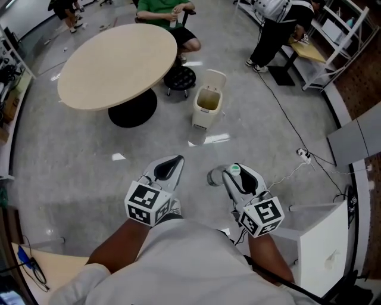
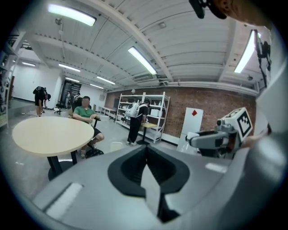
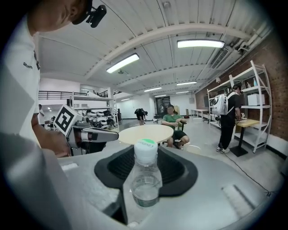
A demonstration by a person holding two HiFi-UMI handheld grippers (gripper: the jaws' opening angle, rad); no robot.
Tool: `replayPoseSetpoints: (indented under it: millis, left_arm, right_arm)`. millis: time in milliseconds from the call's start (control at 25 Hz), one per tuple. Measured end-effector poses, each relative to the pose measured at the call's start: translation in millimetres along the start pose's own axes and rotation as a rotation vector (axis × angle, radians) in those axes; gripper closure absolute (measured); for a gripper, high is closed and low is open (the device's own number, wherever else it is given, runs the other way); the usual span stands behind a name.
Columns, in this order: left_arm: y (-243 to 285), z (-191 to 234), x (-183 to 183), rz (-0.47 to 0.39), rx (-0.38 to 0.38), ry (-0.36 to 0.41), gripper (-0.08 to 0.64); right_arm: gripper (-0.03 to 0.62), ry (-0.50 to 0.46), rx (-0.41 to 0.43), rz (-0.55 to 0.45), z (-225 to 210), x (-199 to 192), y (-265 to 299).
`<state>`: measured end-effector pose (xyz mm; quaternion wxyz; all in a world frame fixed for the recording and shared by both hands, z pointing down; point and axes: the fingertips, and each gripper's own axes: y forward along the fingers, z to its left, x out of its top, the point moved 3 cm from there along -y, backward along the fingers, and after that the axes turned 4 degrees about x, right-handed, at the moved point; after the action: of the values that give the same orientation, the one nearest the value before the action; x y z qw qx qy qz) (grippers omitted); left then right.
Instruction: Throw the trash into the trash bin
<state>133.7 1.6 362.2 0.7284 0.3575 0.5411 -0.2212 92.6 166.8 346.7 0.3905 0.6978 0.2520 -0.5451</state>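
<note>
A white trash bin (image 1: pixel 208 106) with its lid up stands on the grey floor ahead, beside the round table. My right gripper (image 1: pixel 233 176) is shut on a clear plastic bottle (image 3: pixel 145 179) with a white and green cap (image 1: pixel 235 170). In the right gripper view the bottle stands upright between the jaws. My left gripper (image 1: pixel 171 166) is held level beside it, with its jaws together and nothing in them. In the left gripper view the jaws (image 2: pixel 148 173) meet at a seam. Both grippers hang well short of the bin.
A round beige table (image 1: pixel 119 59) on a black base stands ahead to the left, with a black stool (image 1: pixel 180 77) and a seated person (image 1: pixel 166 12) behind it. Another person (image 1: pixel 277 24) stands by shelving at the right. A cable (image 1: pixel 286 119) crosses the floor. A white cabinet (image 1: pixel 321 238) is close on my right.
</note>
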Motion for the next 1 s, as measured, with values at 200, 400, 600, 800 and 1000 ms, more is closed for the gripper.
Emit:
replayPoseSetpoints:
  millis: [200, 400, 600, 800, 1000]
  left_arm:
    - [17, 38, 11, -0.013, -0.025, 0.002, 0.552]
    - [32, 60, 19, -0.01, -0.05, -0.011, 0.552]
    - [48, 63, 21, 0.004, -0.088, -0.003, 0.552]
    - [62, 67, 23, 0.021, -0.099, 0.012, 0.552]
    - [80, 73, 28, 0.033, -0.093, 0.017, 0.552]
  right_arm:
    - [0.435, -0.005, -0.053, -0.012, -7, 18, 34]
    - [0.436, -0.02, -0.076, -0.002, -10, 30, 56]
    - [0.436, -0.002, -0.106, -0.01, -21, 33, 64]
    - [0.436, 0.021, -0.114, -0.015, -36, 30, 72]
    - [0.436, 0.022, -0.098, -0.008, -60, 32, 92]
